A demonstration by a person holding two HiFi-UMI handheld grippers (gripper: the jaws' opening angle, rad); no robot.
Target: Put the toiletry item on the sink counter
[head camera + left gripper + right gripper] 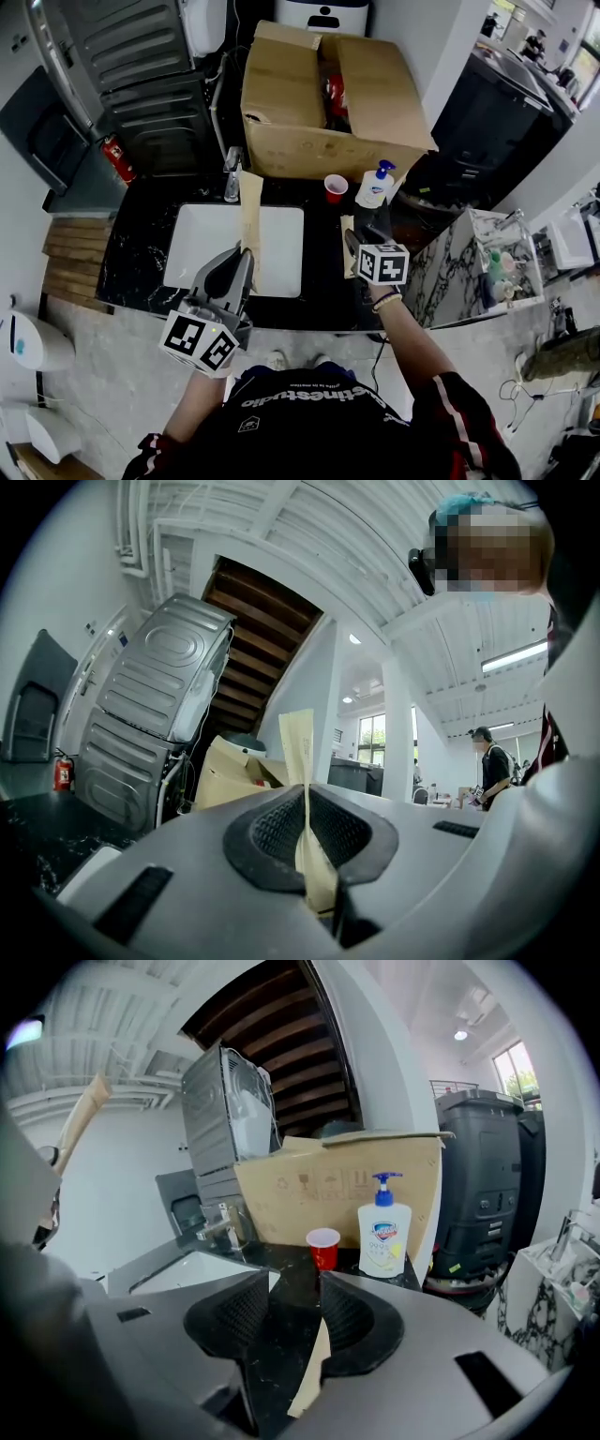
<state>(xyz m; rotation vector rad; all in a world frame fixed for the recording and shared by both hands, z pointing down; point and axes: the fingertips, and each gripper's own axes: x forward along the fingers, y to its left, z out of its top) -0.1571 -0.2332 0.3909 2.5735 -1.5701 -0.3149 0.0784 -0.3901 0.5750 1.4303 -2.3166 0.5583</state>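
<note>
The toiletry item is judged to be the flat beige paper sleeve (250,225) (302,752). It is not yet on the counter. It hangs over the white sink basin (202,253), pinched at its near end between the pressed-together pads of the left gripper (247,258) (307,822). Gripping at one end leaves most of its length free to be laid down.

In the head view the sleeve's long axis runs from 6 o'clock to 12 o'clock. The free end points at the faucet (232,173).

The black counter (141,225) surrounds the basin. The strip at 3 o'clock of the sleeve offers the nearest bare surface.

The right gripper (364,230) (295,1293) hovers over that strip with its jaws spread and nothing between the pads. A second beige strip (347,246) (314,1372) shows just beside its right jaw. Whether it lies on the counter or touches the jaw cannot be told.

At 1 to 2 o'clock stand a red cup (336,187) (323,1246) and a soap pump bottle (375,185) (384,1232), both upright against a cardboard box (328,94).
</note>
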